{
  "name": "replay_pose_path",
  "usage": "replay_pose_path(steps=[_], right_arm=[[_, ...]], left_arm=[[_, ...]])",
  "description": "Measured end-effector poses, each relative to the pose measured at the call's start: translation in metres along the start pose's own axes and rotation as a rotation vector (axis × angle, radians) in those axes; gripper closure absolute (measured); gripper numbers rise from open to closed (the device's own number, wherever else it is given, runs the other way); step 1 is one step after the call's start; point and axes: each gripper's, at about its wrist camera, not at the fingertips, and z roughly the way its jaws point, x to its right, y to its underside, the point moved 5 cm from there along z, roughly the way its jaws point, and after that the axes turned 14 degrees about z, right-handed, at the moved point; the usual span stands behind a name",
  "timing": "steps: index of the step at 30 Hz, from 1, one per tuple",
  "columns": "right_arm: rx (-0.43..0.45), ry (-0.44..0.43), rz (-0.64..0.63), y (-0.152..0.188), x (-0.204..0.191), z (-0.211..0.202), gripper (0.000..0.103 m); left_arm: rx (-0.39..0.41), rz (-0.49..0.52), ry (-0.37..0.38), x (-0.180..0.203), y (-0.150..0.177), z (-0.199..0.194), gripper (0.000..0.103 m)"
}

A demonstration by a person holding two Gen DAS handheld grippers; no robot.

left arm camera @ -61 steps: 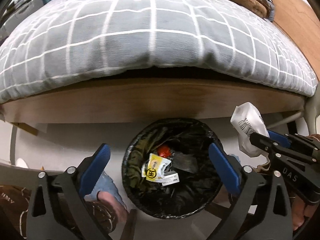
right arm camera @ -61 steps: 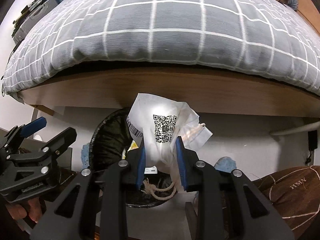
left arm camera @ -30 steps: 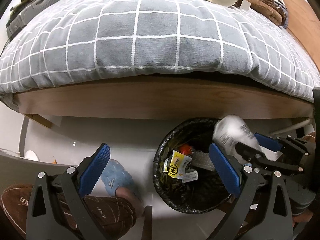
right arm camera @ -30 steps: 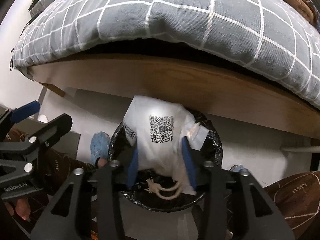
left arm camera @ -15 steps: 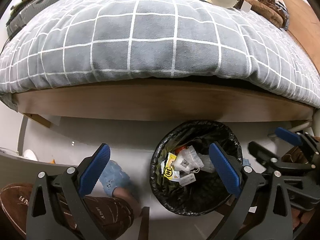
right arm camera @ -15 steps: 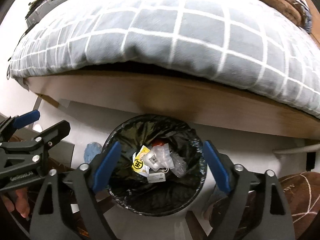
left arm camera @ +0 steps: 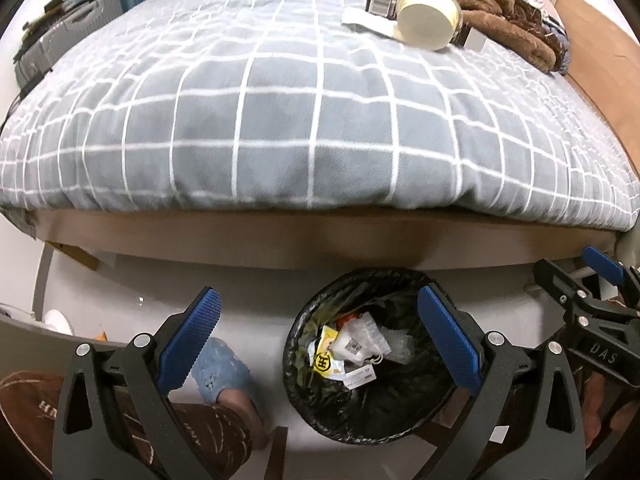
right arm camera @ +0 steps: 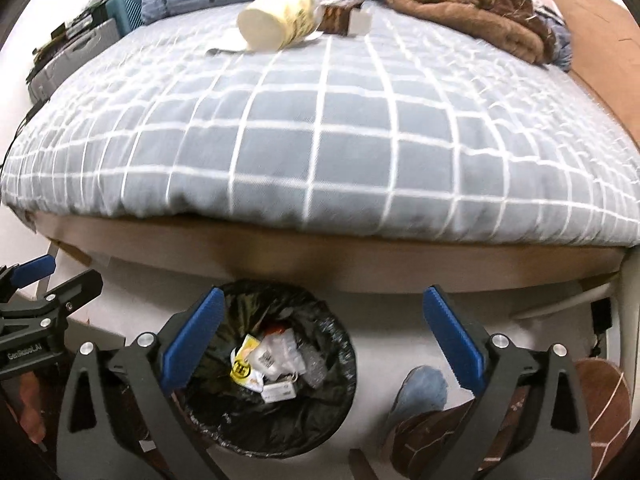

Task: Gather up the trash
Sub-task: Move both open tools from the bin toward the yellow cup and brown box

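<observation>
A bin with a black liner point(left arm camera: 304, 392) point(right arm camera: 340, 384) stands on the floor by the bed. Inside lie a white bag with a QR code point(left arm camera: 358, 342) point(right arm camera: 276, 354) and a yellow wrapper point(left arm camera: 326, 360) point(right arm camera: 244, 364). My left gripper point(left arm camera: 320, 336) is open and empty above the bin's left side. My right gripper point(right arm camera: 324, 338) is open and empty above the bin's right side. A cream paper cup point(left arm camera: 430, 20) point(right arm camera: 280, 16) lies on its side on the bed, on white paper point(left arm camera: 368, 22), next to a dark box point(left arm camera: 380, 0).
The bed has a grey checked duvet point(left arm camera: 300, 120) and a wooden frame point(left arm camera: 280, 236). A brown blanket point(left arm camera: 508, 16) lies at its far right. My feet in blue slippers point(left arm camera: 220, 368) point(right arm camera: 420, 396) stand on the white floor. Grey cases point(left arm camera: 68, 36) sit at far left.
The right gripper held the white bag over the bin, opened and dropped it in. Both grippers have since tilted up, so more of the bed shows.
</observation>
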Motion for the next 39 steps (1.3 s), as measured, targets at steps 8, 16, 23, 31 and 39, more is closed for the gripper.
replay_pose_path(steps=[8, 16, 23, 31, 39], right_arm=[[0.067, -0.011, 0.049, -0.037, 0.011, -0.028, 0.008], [0.125, -0.033, 0.071, -0.084, 0.021, -0.039, 0.008], [0.177, -0.025, 0.088, -0.131, 0.033, -0.036, 0.008], [0.186, -0.026, 0.101, -0.176, 0.044, -0.014, 0.008], [0.162, -0.014, 0.106, -0.202, 0.055, 0.016, 0.008]], left_arm=[[0.063, 0.028, 0.002, 0.013, -0.041, -0.017, 0.006], [0.103, 0.055, 0.013, 0.025, -0.084, -0.019, 0.006], [0.137, 0.086, 0.003, 0.031, -0.122, -0.018, 0.006], [0.165, 0.107, 0.005, 0.031, -0.181, -0.002, 0.006], [0.170, 0.111, 0.021, 0.032, -0.228, 0.024, 0.006]])
